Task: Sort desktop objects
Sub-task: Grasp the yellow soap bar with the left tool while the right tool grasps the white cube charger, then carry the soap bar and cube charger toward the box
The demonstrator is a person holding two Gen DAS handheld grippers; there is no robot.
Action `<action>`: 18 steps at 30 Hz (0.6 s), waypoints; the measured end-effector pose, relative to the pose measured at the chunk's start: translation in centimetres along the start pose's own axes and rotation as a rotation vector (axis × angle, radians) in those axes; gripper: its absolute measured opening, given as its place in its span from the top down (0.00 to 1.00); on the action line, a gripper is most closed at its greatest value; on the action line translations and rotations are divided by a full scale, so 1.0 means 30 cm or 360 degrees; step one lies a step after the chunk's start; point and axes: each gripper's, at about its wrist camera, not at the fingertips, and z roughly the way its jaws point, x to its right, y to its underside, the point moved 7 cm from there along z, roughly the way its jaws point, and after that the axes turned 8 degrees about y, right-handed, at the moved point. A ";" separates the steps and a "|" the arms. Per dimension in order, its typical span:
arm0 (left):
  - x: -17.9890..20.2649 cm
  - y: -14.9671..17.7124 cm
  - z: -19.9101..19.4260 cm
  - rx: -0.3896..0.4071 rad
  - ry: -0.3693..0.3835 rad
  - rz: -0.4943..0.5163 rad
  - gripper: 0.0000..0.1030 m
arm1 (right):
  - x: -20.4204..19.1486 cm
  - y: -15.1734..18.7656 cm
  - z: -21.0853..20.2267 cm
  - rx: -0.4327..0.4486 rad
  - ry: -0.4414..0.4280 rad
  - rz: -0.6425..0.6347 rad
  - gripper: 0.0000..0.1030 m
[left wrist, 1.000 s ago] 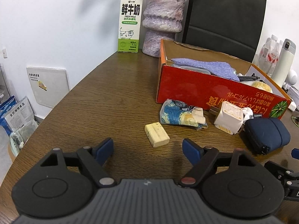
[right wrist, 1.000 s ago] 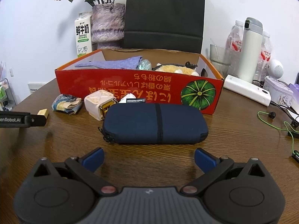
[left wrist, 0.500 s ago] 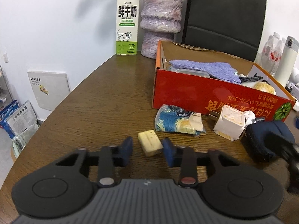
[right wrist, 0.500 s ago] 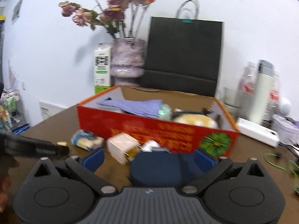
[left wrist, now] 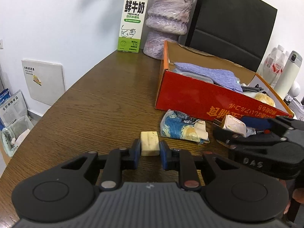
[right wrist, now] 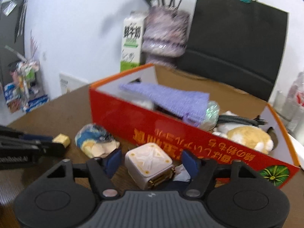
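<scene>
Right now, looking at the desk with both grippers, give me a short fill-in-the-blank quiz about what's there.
1. The left gripper has its pads against a pale yellow ____.
2. The white cube charger lies between the pads of the ____ gripper, whose jaws are closing.
3. The purple cloth lies inside the ____ box.
4. The milk carton stands beside the ____ vase.

Missing words: block; right; red; purple

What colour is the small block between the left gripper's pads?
Pale yellow block, speckled; clearest in the left wrist view.
</scene>
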 end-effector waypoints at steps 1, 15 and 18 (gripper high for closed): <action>0.001 0.002 -0.003 0.0000 0.0001 -0.0002 0.78 | -0.007 0.009 0.009 -0.0028 -0.0016 -0.0012 0.44; 0.005 -0.004 -0.028 0.0052 0.0058 0.0008 0.79 | 0.025 -0.011 -0.113 0.0133 -0.0040 0.0163 0.47; 0.011 -0.020 -0.064 0.0130 0.0061 0.0021 0.79 | 0.039 -0.023 -0.142 0.0170 -0.0037 0.0201 0.47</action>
